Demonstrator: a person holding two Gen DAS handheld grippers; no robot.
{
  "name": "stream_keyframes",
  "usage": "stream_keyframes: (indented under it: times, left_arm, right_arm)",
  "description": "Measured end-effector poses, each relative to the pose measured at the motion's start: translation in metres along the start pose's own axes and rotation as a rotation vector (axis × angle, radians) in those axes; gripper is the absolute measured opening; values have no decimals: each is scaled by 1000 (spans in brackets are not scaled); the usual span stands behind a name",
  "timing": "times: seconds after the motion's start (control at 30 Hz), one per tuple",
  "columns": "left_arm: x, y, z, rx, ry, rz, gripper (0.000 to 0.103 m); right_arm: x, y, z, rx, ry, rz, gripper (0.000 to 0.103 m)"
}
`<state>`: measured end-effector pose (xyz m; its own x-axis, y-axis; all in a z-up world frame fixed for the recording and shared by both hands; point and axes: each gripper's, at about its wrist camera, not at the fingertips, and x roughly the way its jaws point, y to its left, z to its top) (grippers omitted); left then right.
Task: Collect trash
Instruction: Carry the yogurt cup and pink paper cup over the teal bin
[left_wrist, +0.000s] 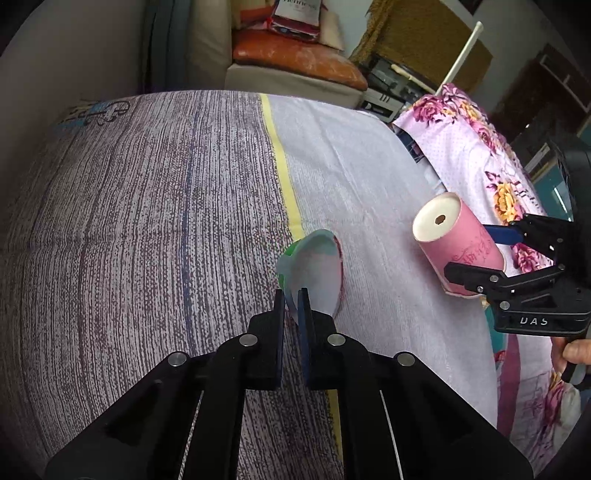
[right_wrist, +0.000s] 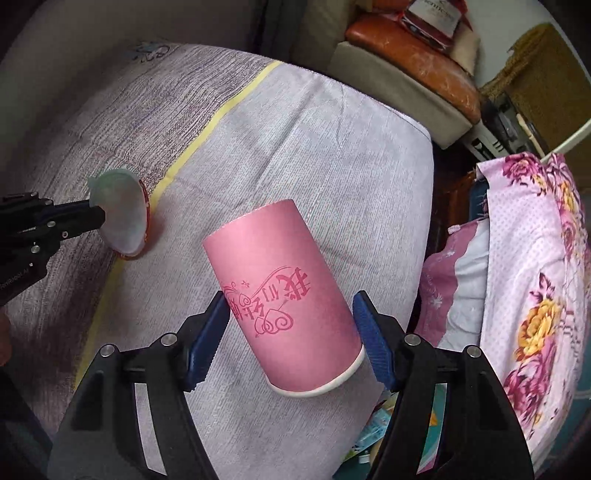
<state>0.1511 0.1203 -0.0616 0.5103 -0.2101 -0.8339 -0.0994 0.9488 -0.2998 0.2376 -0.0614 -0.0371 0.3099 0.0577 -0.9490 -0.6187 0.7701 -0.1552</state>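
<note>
A flattened pale cup (left_wrist: 317, 266) with a green and red edge stands on its side on the bed; my left gripper (left_wrist: 291, 295) is shut on its near edge. The right wrist view shows the same flattened cup (right_wrist: 122, 210) at the left, pinched by the left gripper (right_wrist: 99, 218). A pink paper cup (right_wrist: 280, 295) with red script lies tilted between the blue pads of my right gripper (right_wrist: 290, 306), white rim toward the camera. Both pads sit against its sides. In the left wrist view the pink cup (left_wrist: 454, 236) shows its white bottom, with the right gripper (left_wrist: 469, 251) clamped across it.
The bed cover (left_wrist: 147, 221) is grey-striped at the left and pale at the right, split by a yellow stripe (left_wrist: 284, 173). A floral quilt (left_wrist: 461, 147) is heaped at the bed's right edge. Beyond stands a seat with an orange cushion (left_wrist: 295, 55). A hand (left_wrist: 576, 350) holds the right gripper.
</note>
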Motion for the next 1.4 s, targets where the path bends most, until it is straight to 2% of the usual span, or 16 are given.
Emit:
stream_keyframes:
  times: [0.23, 0.4, 0.63, 0.77, 0.8, 0.83, 1.07, 1.4]
  left_arm:
    - [2, -6, -6, 21, 19, 8, 7]
    - [16, 0, -1, -22, 45, 5, 11]
    - [29, -11, 3, -13, 57, 0, 17]
    - [34, -19, 9, 11, 44, 3, 16]
    - [34, -22, 10, 23, 40, 8, 9]
    - [34, -26, 10, 38, 31, 14, 7]
    - [24, -41, 9, 80, 1, 30, 6]
    - [-9, -60, 0, 111, -31, 8, 6]
  right_arm:
    - [-9, 10, -29, 88, -26, 64, 66]
    - [-8, 3, -36, 136, -29, 92, 66]
    - [-2, -6, -41, 193, -26, 116, 66]
    - [0, -7, -41, 210, -33, 104, 66]
    - [2, -7, -41, 211, -33, 102, 66]
    - [3, -8, -41, 217, -33, 102, 66]
    - [0, -21, -46, 274, -52, 115, 65]
    - [-24, -36, -67, 363, -131, 160, 65]
